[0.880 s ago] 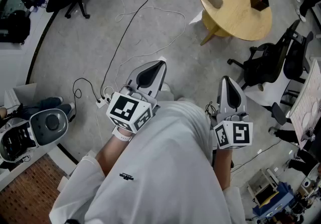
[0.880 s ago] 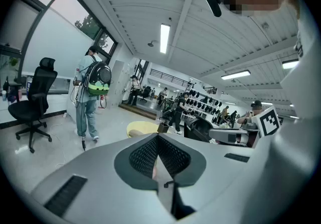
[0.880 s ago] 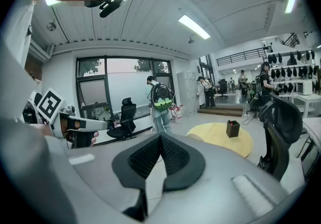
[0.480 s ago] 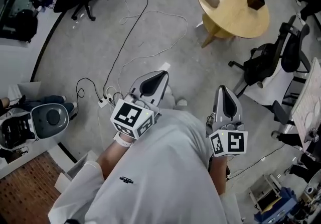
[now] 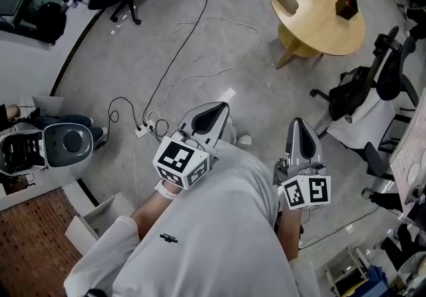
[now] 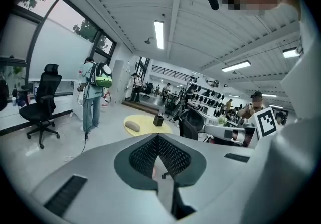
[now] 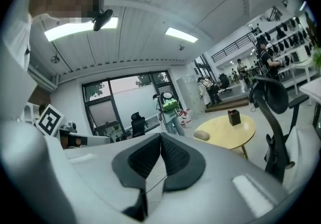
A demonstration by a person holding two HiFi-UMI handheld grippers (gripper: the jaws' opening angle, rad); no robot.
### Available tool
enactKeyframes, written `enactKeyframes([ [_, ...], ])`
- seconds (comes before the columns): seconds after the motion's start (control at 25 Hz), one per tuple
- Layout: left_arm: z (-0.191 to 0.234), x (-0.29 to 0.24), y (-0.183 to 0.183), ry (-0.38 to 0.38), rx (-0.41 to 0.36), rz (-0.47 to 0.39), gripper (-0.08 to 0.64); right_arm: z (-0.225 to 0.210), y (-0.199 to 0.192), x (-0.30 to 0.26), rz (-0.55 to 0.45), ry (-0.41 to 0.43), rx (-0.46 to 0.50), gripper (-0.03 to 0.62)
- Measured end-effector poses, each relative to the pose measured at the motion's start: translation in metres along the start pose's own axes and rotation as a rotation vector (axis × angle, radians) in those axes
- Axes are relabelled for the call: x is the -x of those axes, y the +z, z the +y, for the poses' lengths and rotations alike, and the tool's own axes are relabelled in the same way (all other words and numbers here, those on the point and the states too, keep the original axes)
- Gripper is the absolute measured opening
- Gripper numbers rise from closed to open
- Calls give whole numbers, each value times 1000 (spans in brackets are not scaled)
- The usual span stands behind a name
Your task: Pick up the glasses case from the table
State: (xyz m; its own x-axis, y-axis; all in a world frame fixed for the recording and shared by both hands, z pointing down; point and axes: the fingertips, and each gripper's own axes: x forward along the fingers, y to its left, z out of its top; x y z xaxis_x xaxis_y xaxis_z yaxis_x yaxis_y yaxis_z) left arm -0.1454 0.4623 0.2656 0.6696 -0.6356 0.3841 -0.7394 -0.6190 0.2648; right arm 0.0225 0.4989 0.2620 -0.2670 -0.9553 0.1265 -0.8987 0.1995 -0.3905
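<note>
Glasses case (image 5: pixel 285 0) unmoved on table (image 5: pixel 326 22); left claw (image 5: pixel 222 105), right claw (image 5: pixel 297 122) still shut.

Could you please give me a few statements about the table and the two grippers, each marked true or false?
1. The glasses case lies on the round table. True.
2. The right gripper holds the case. False: its jaws are shut on nothing, away from the table.
3. A small dark box also stands on the table. True.
4. The left gripper has its jaws wide apart. False: they are together, with nothing between them.
</note>
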Motion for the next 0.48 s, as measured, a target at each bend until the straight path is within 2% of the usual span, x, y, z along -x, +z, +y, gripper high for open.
enactKeyframes([
  [0.24, -7, -11, 2, 14, -3, 3, 8, -11, -6, 1, 23, 11, 42, 11],
  [0.48, 16, -43, 19, 3, 8, -10, 8, -23, -3, -38, 45, 11, 56, 11],
])
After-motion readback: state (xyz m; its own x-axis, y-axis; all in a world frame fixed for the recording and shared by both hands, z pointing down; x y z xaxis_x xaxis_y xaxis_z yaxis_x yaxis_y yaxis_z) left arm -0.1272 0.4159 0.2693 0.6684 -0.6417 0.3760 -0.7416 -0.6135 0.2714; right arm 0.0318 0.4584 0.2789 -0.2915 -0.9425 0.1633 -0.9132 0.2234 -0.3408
